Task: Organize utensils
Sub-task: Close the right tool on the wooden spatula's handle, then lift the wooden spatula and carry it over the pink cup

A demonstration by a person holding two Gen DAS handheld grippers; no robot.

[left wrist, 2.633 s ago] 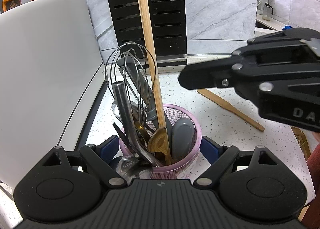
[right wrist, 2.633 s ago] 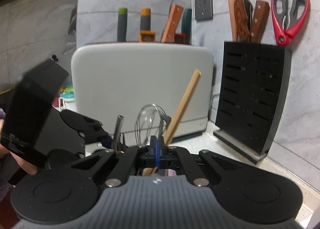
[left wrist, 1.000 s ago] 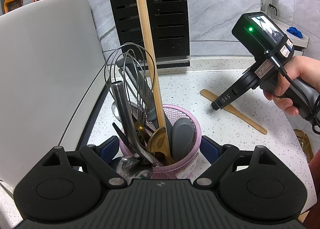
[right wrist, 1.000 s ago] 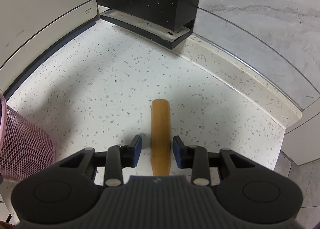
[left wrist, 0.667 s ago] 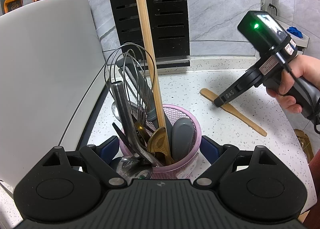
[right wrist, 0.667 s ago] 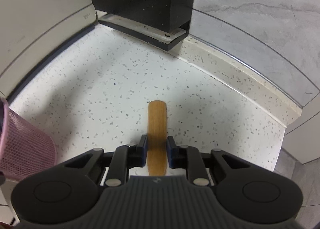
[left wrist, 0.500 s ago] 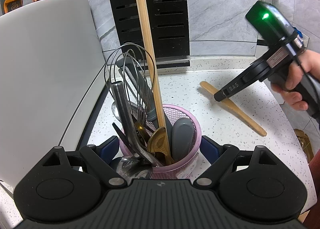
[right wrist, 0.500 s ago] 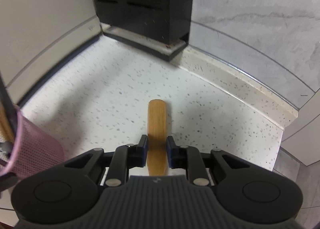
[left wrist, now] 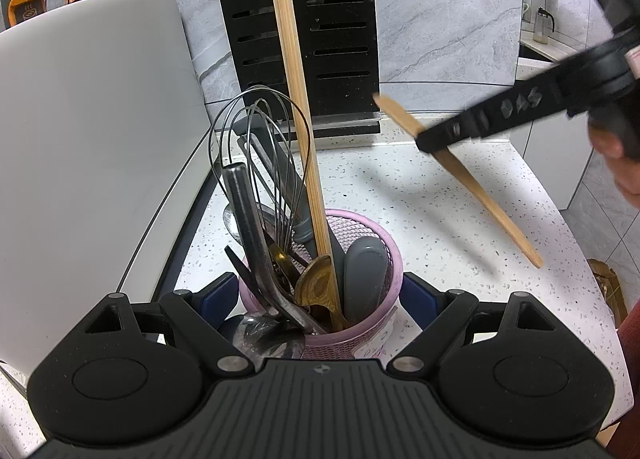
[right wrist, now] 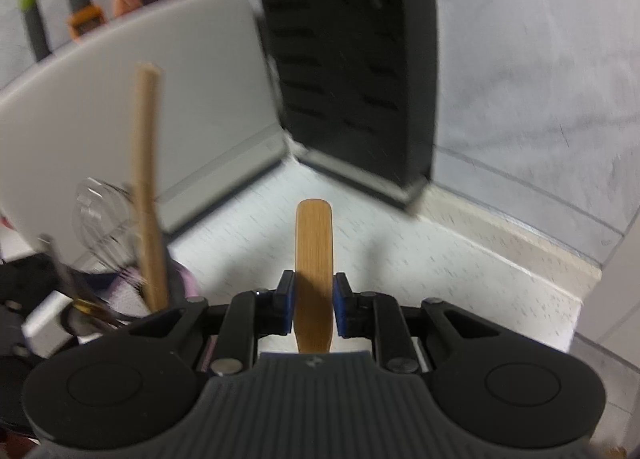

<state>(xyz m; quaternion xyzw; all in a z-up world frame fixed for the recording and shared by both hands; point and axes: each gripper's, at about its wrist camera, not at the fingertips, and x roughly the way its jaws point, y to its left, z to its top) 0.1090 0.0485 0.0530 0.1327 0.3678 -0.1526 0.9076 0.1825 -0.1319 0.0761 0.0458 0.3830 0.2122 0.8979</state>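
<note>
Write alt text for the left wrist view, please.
A pink mesh cup crammed with utensils, including a whisk, sits between the left tool's pads. To the right, the right tool holds a wooden spatula above the speckled counter.

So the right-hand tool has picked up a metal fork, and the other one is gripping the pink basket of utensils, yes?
Not a fork. The right gripper holds a flat wooden spatula in its jaws, as the right wrist view shows. The left gripper does have its jaws around the pink basket.
</note>
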